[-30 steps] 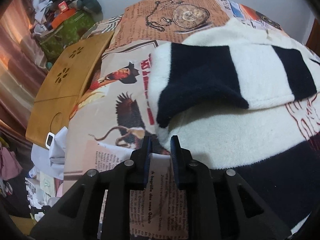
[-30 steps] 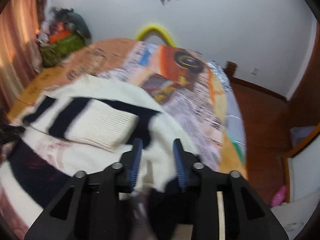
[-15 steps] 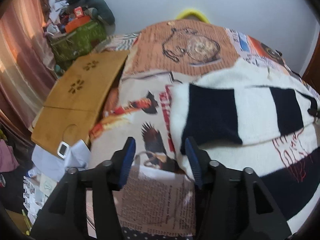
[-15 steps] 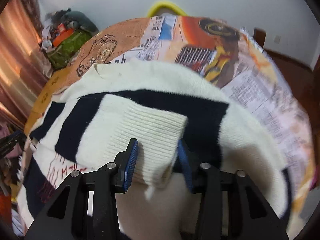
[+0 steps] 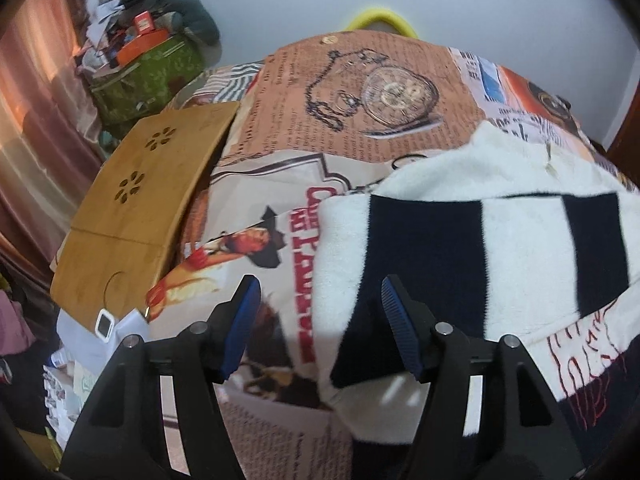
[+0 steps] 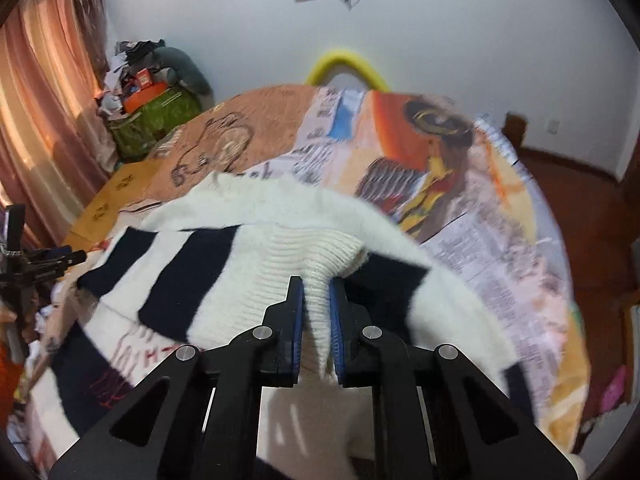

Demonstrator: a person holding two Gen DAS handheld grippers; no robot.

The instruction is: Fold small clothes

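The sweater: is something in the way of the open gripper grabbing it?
No, nothing visible is. The left gripper hangs open right over the edge of the striped sweater, with only the printed bedspread beneath. The wooden tray sits off to the side.

The sweater [image 5: 520, 240] is cream with navy stripes and red lettering; the bedspread [image 5: 360, 120] carries orange-and-beige newspaper prints.

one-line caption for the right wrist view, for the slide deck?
Right gripper clamped on the ribbed cuff of a cream-and-navy striped sweater spread over a newspaper-print bedspread.
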